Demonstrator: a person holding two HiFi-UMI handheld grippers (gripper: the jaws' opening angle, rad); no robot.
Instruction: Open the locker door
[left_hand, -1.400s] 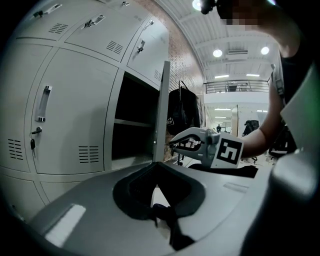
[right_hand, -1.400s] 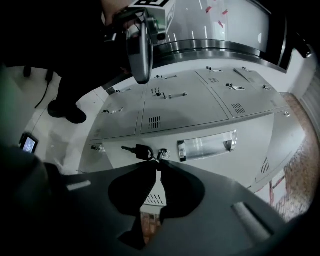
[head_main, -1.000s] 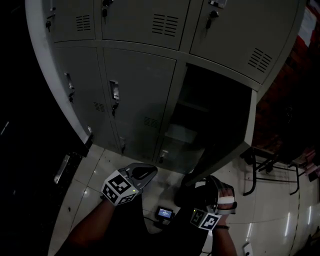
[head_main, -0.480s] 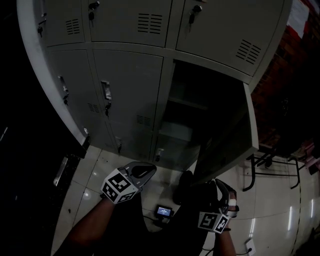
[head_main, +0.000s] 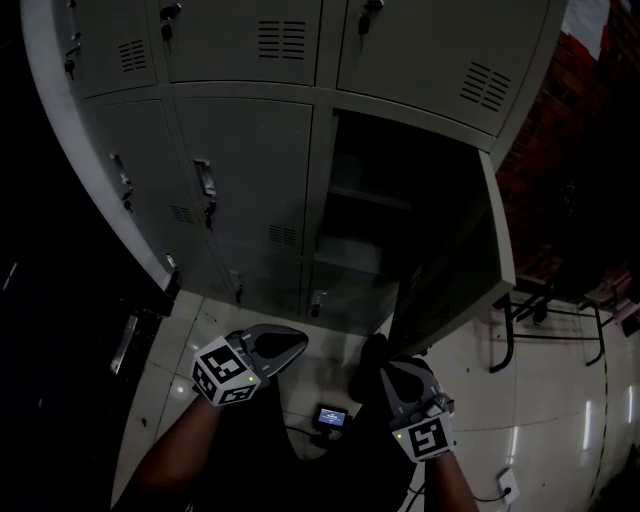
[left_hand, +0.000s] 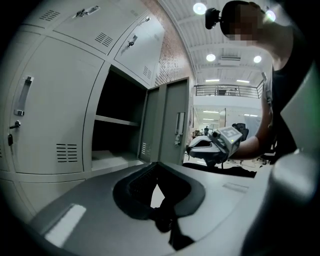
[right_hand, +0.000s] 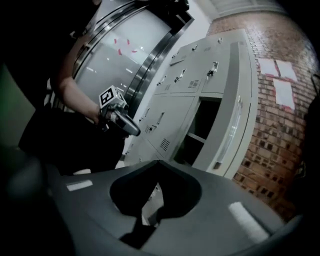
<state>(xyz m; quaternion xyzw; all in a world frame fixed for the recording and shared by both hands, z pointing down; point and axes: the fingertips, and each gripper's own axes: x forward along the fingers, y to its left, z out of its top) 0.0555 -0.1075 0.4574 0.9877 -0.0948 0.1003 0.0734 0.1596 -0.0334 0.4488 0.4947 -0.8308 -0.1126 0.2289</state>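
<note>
Noting a black metal frame (head_main: 545, 322) beside the locker door (head_main: 455, 260), I saw the door standing upright, open toward me. My left gripper (head_main: 290, 342) and right gripper (head_main: 388, 372) were closed, empty.

Head view very dim, corners black. Gripper views fisheye-warped, near foreground blurred. Ceiling lights (left_hand: 200, 8) glare top right.

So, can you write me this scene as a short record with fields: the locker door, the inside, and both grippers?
locker door: open, standing out from the cabinet
compartment: dark; one shelf visible; contents cannot be told
neighbouring doors: closed
left gripper: jaws together, nothing between them, held low, clear of the lockers
right gripper: jaws together, nothing between them, not touching the door
</note>
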